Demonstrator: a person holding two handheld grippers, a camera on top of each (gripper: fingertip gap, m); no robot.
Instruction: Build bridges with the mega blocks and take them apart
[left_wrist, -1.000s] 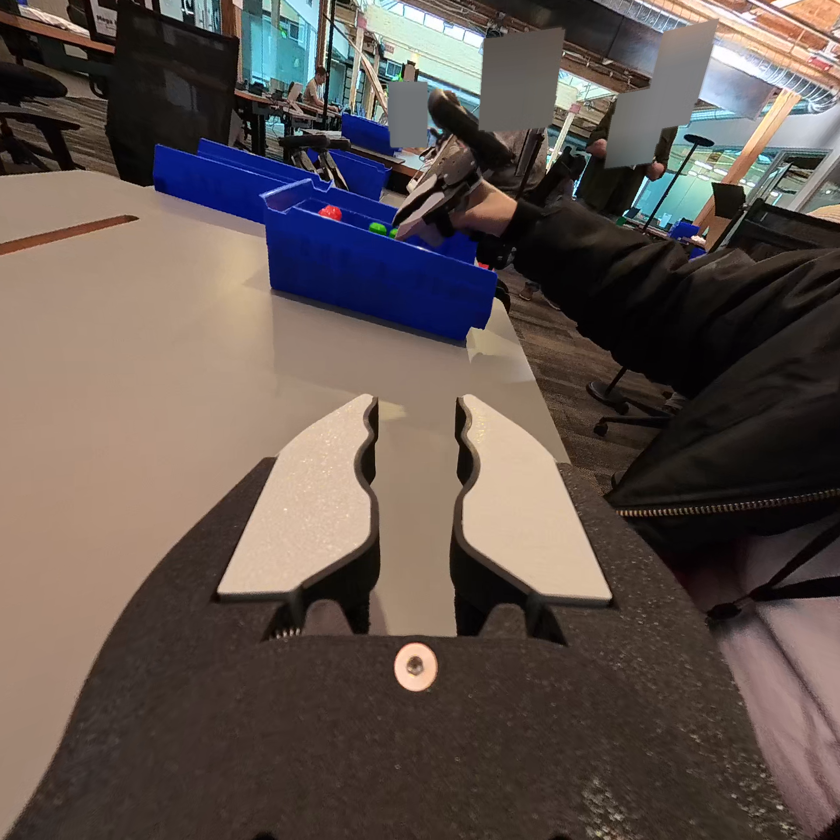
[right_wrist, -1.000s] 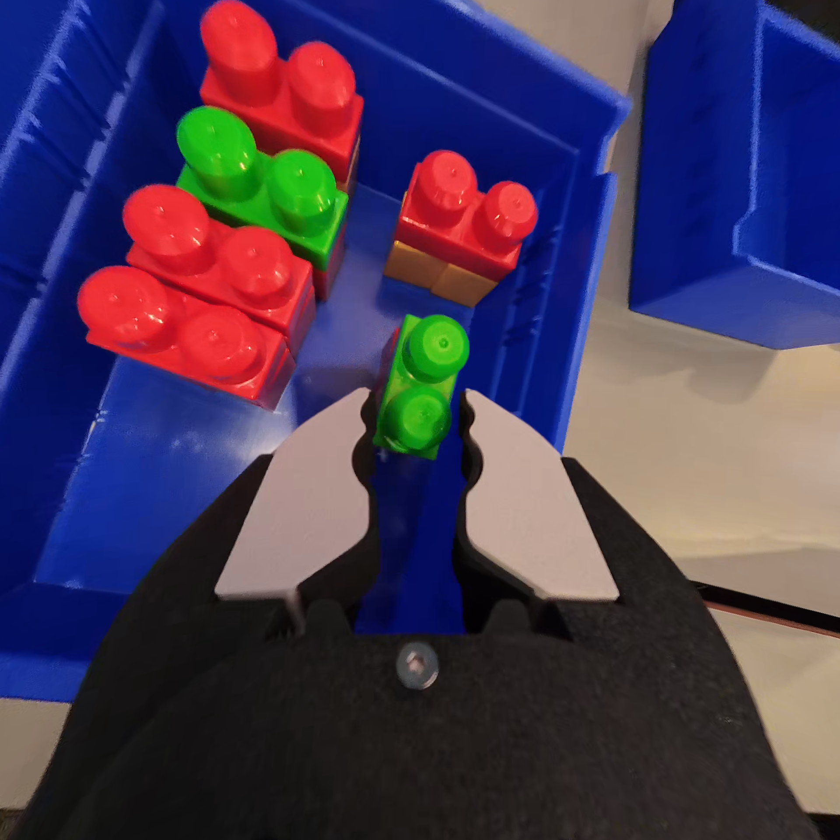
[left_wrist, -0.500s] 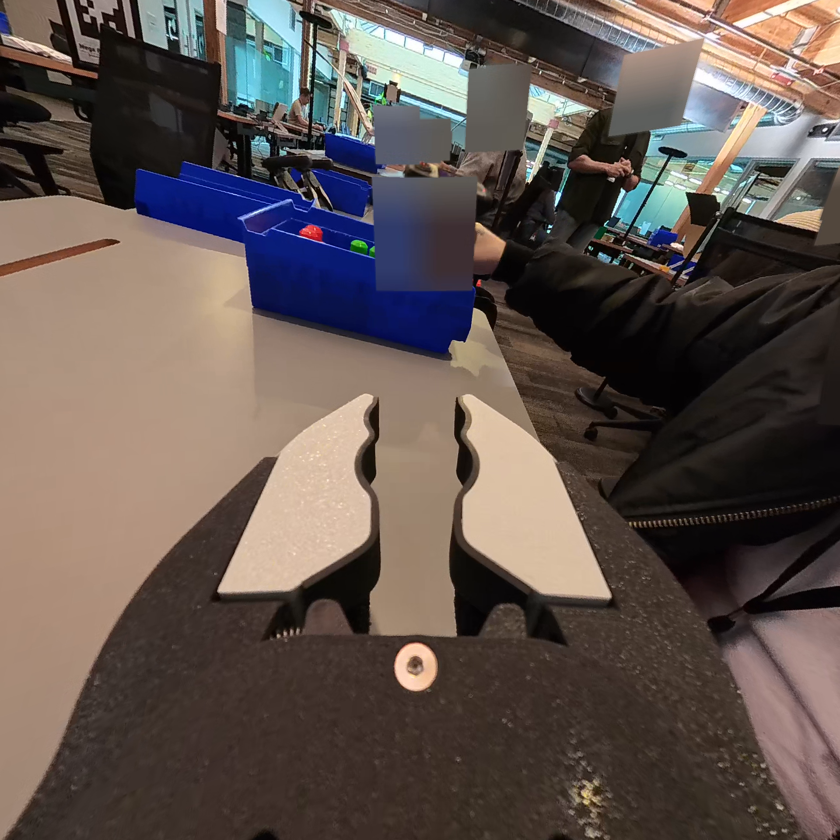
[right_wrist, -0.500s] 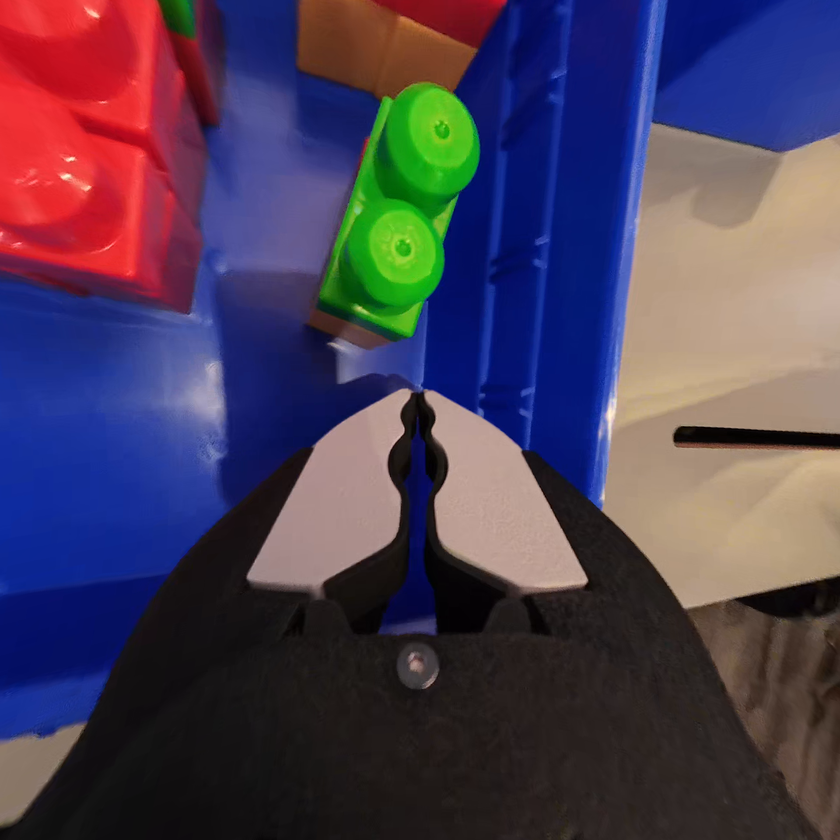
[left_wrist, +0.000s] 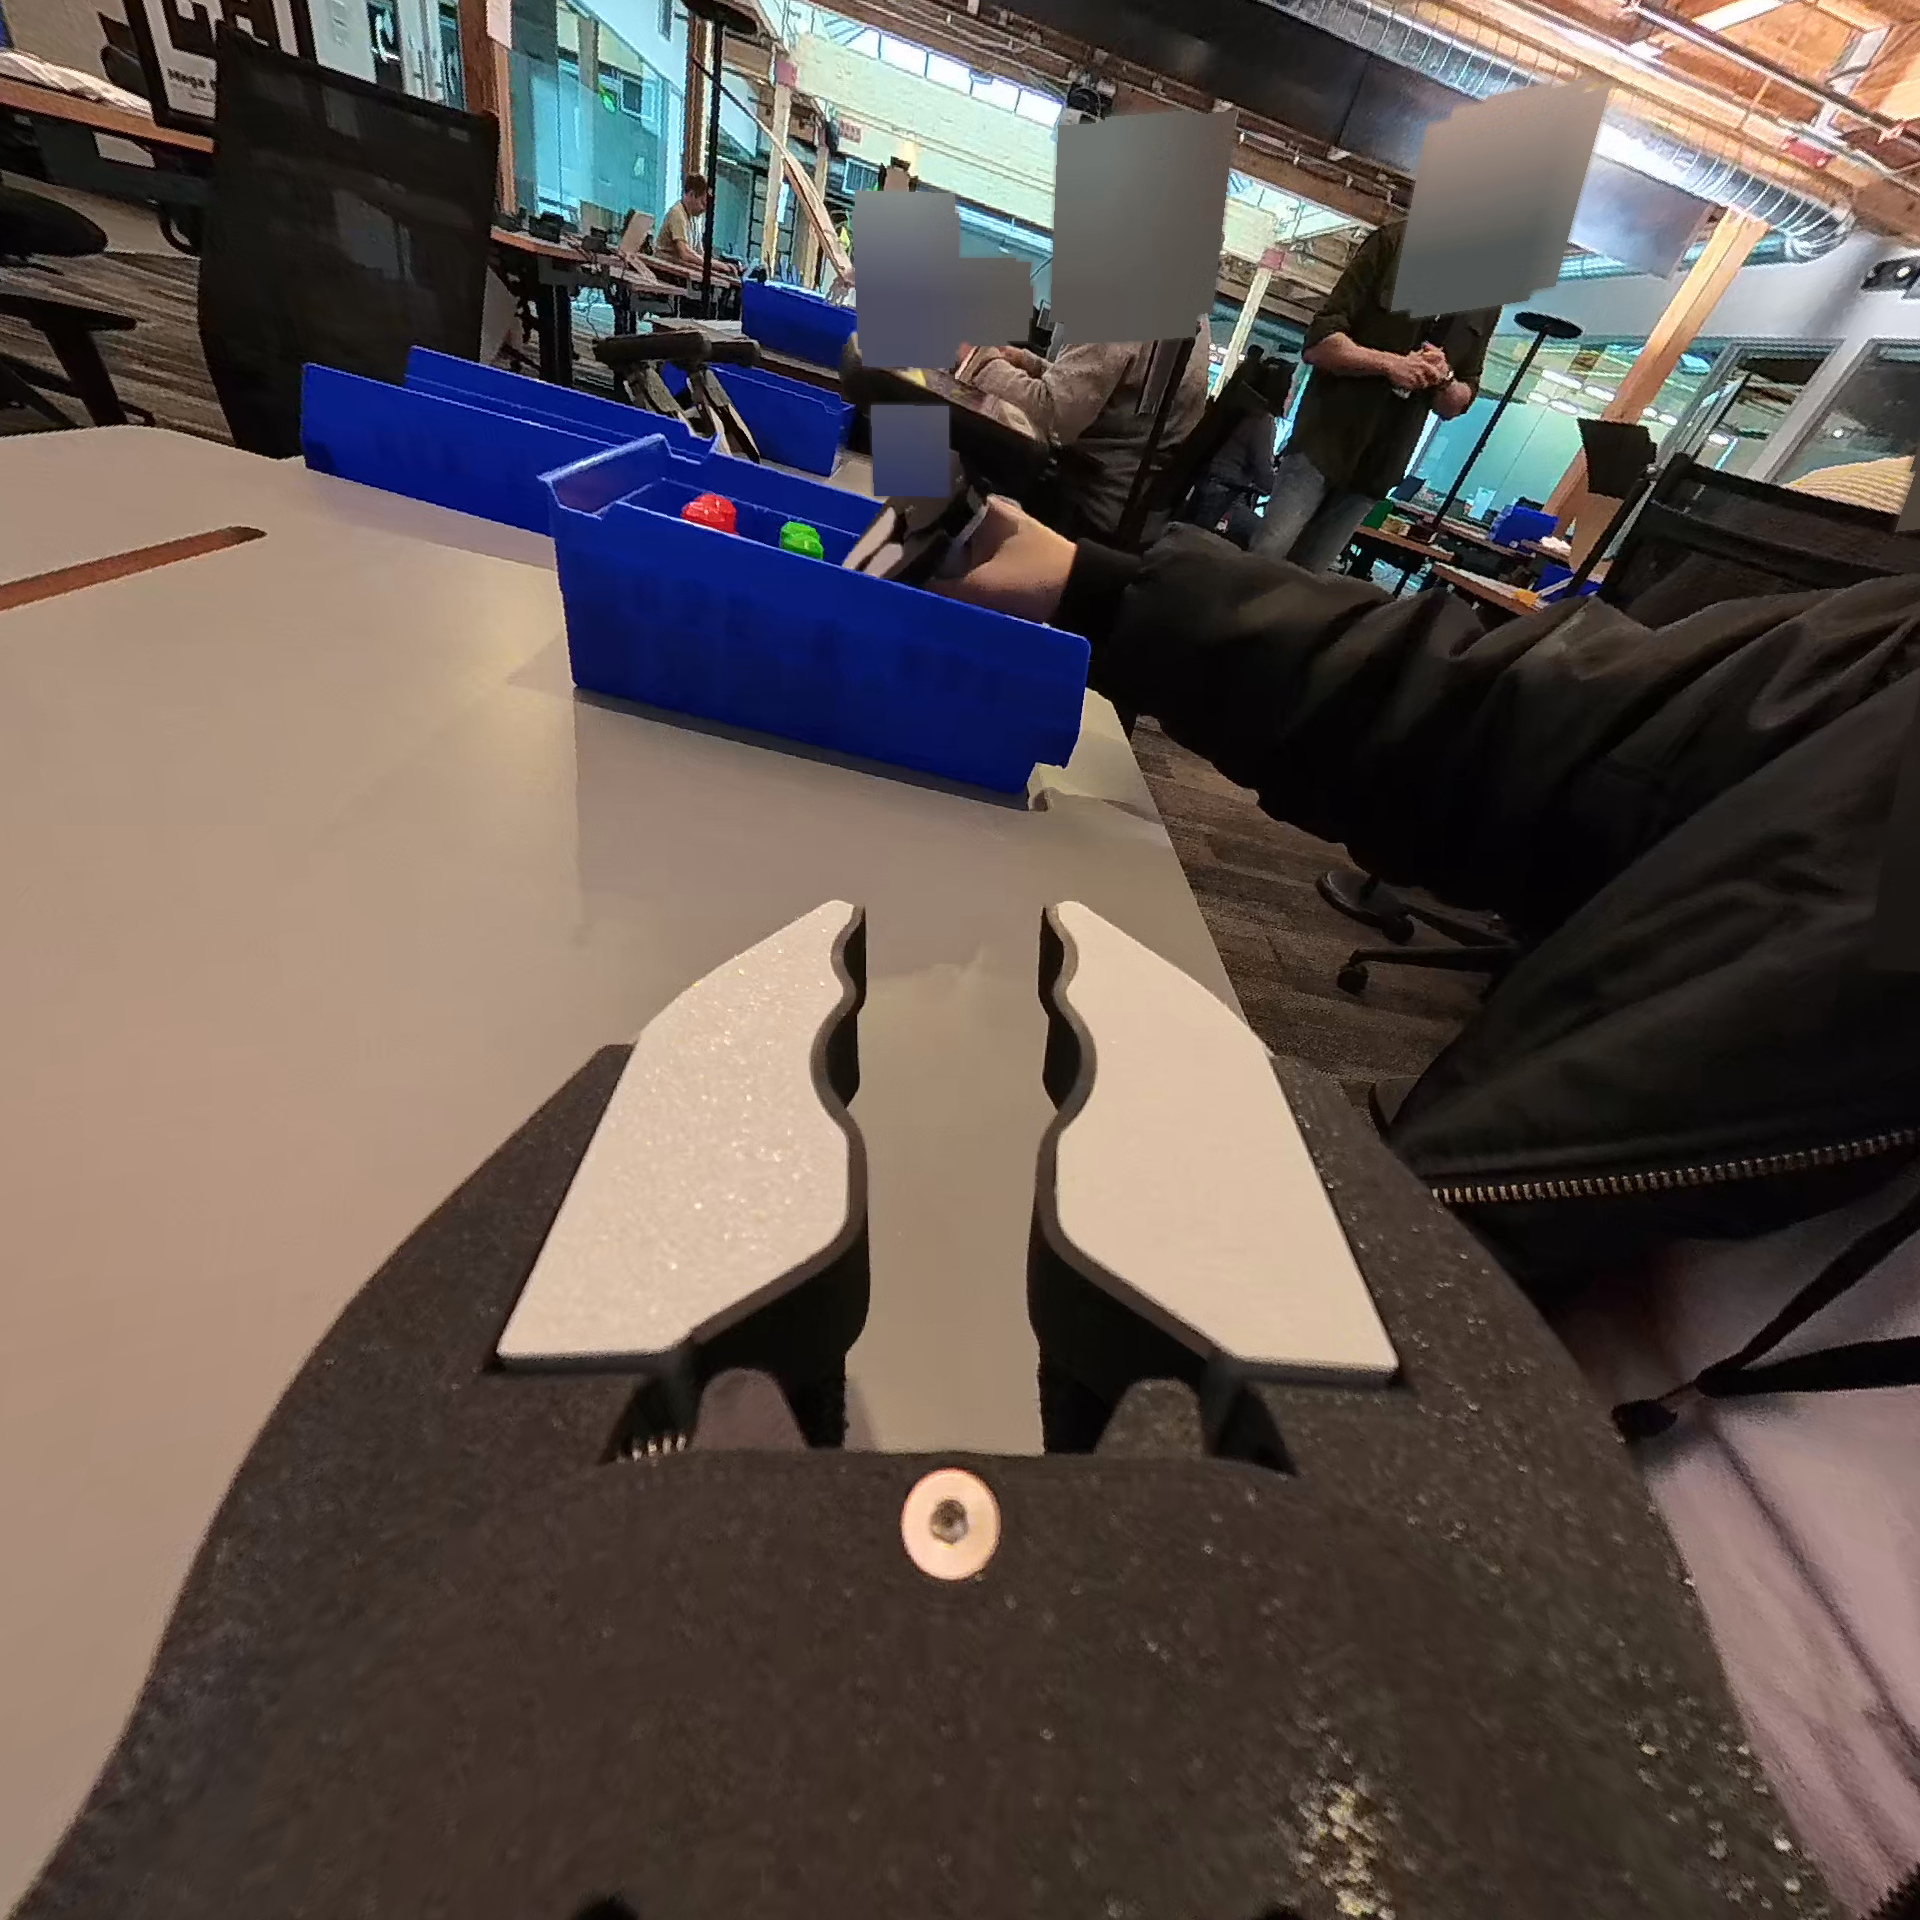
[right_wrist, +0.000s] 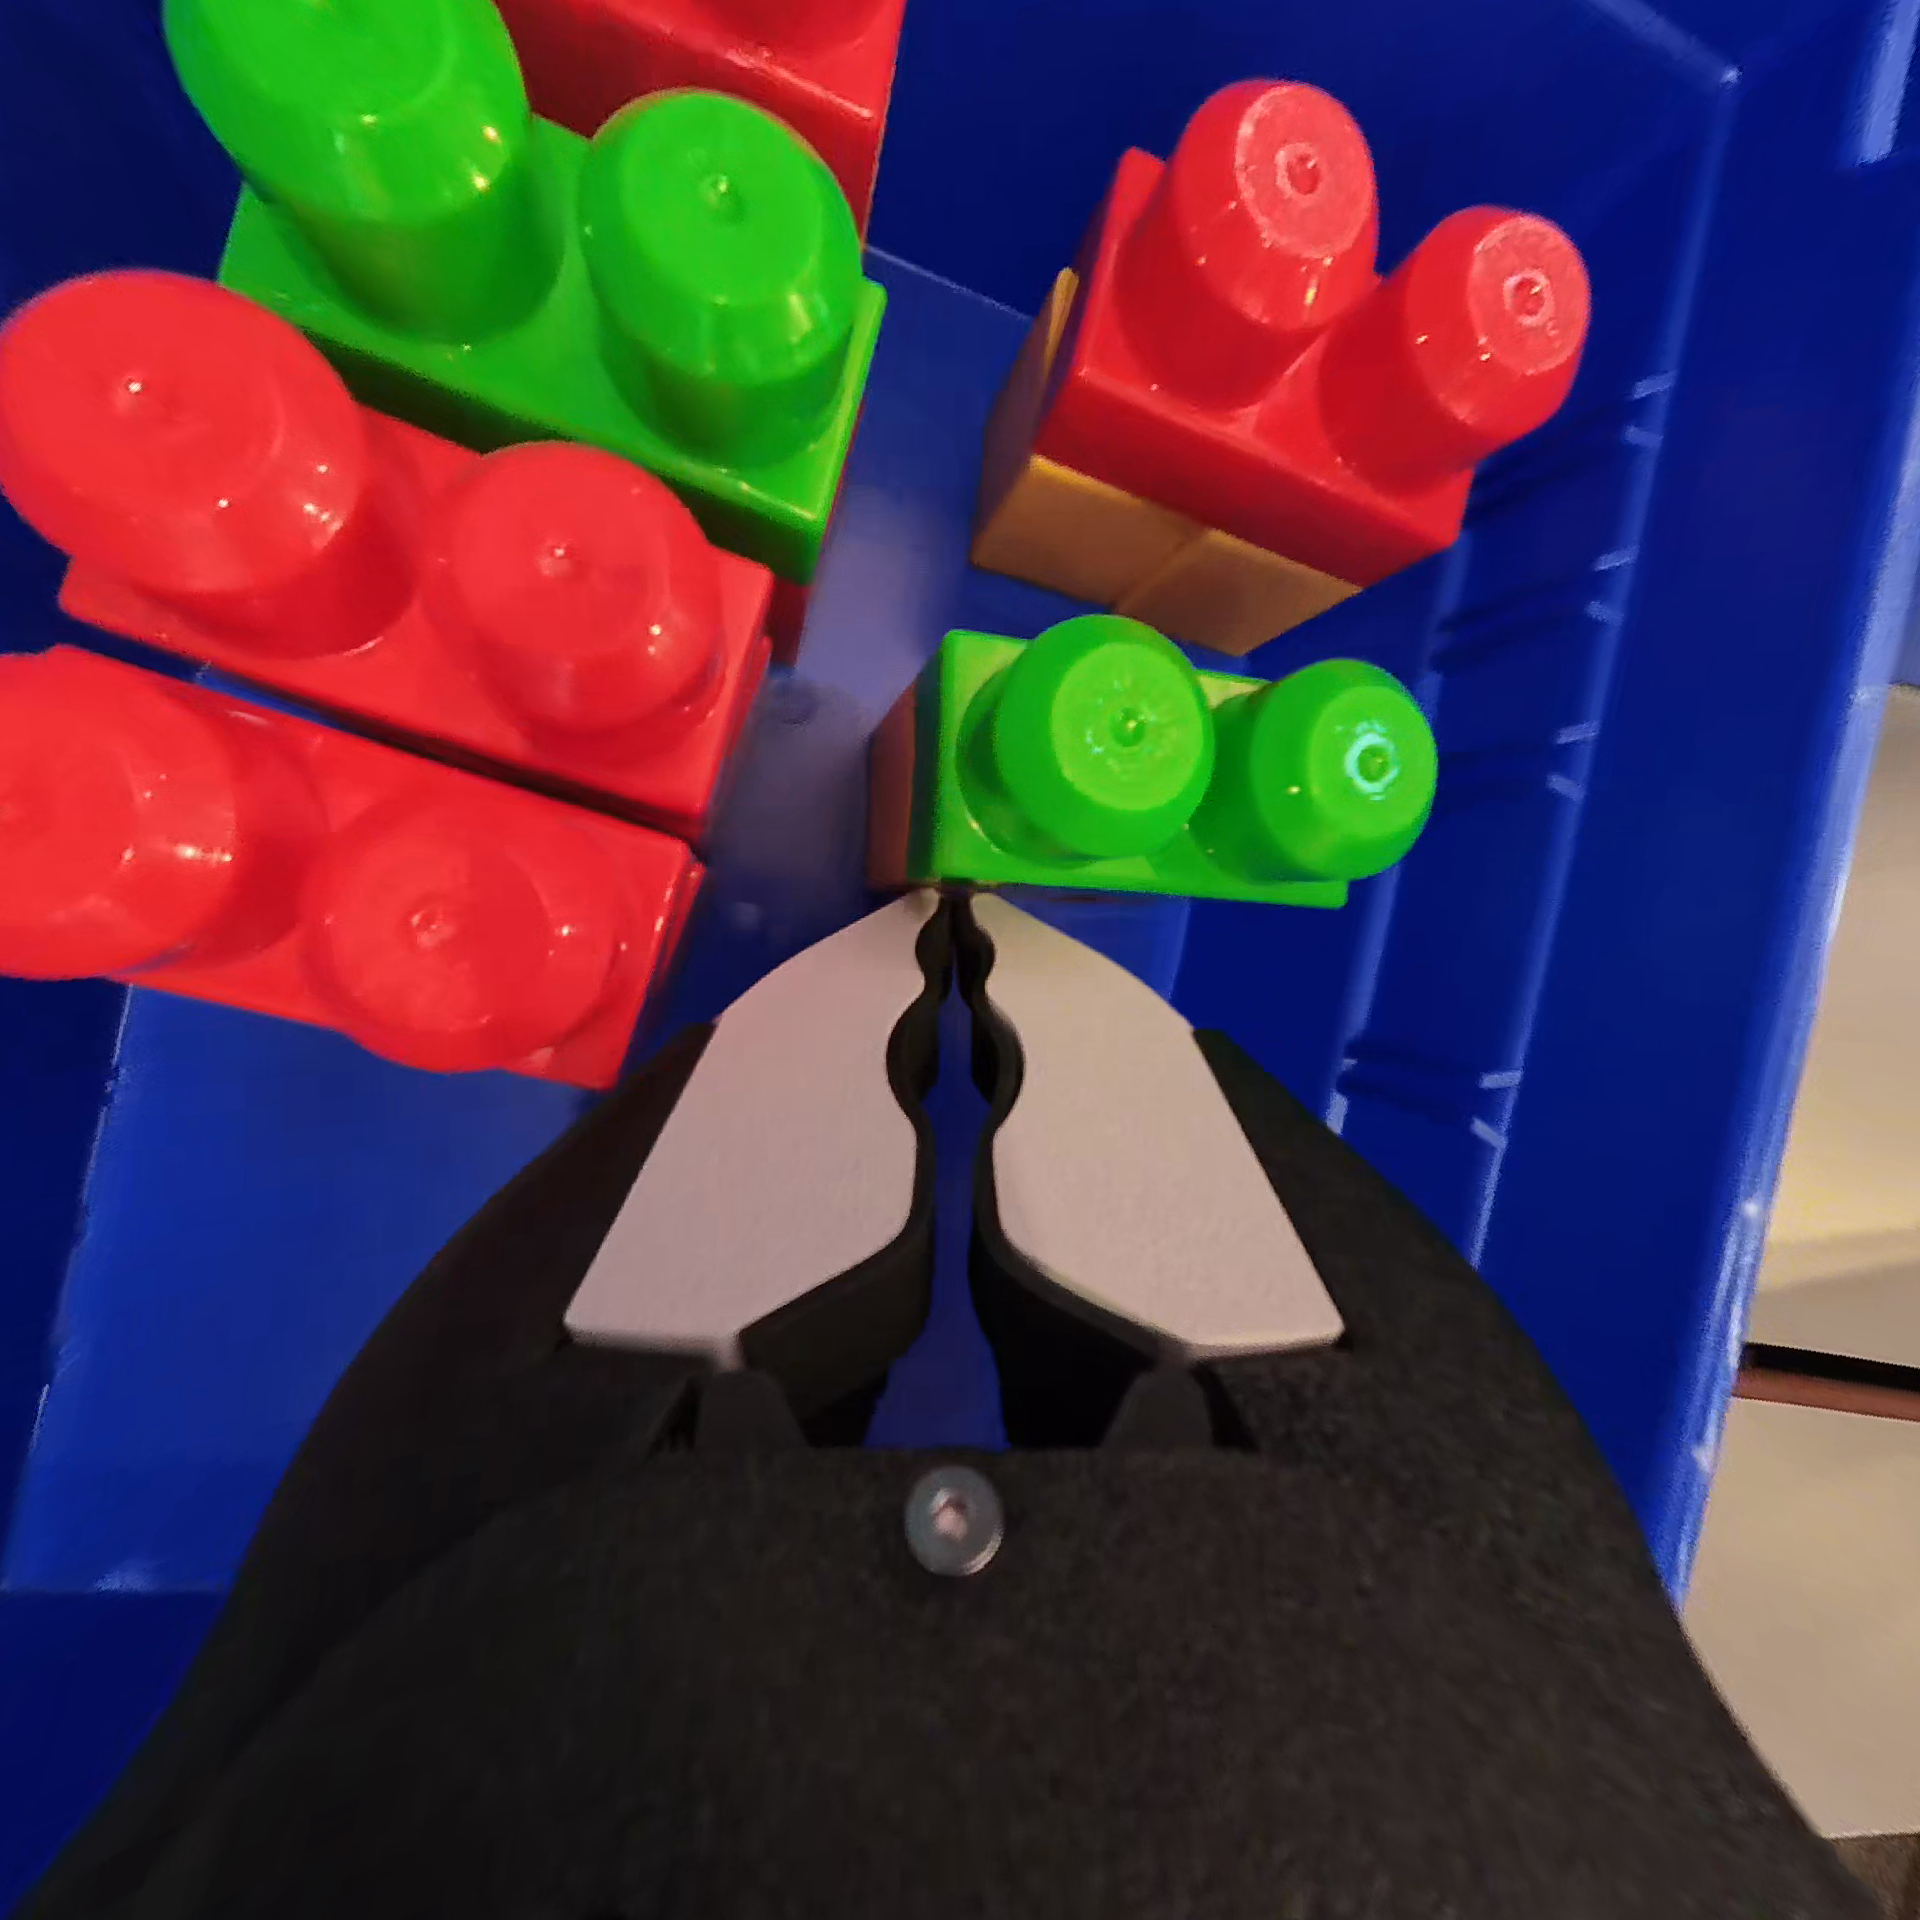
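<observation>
Looking down into the blue bin (right_wrist: 1621, 727), we've got the right gripper (right_wrist: 954, 914) with its fingers pressed together, holding nothing, tips right up against the near edge of the small green block (right_wrist: 1164, 769). That block sits on something brownish, close to the bin's right wall, with a red block on a tan base (right_wrist: 1278, 353) just behind it. On the left are two red blocks (right_wrist: 343, 665), and a bigger green block (right_wrist: 561, 301) behind those. So all the mega blocks are in the bin and, as far as we can see, nothing's been built on the table (left_wrist: 312, 831) yet.

The left gripper (left_wrist: 951, 925) hovers low over the bare table with its fingers apart and nothing between them.

What could go wrong, as we see it: with the fingers closed, any push forward just shoves the green block into the wall or tips it off its base. If we open up to grab it, there's little room on the wall side, so a finger could catch the bin. It's also turned sideways to the fingers, so they'd have to span its long side.

Stuff we can't make out: whether the tips are really touching the block or just short of it, and what's under it. The top of the right wrist view cuts off another red block. From the left wrist view only a couple of studs poke above the bin rim.
</observation>
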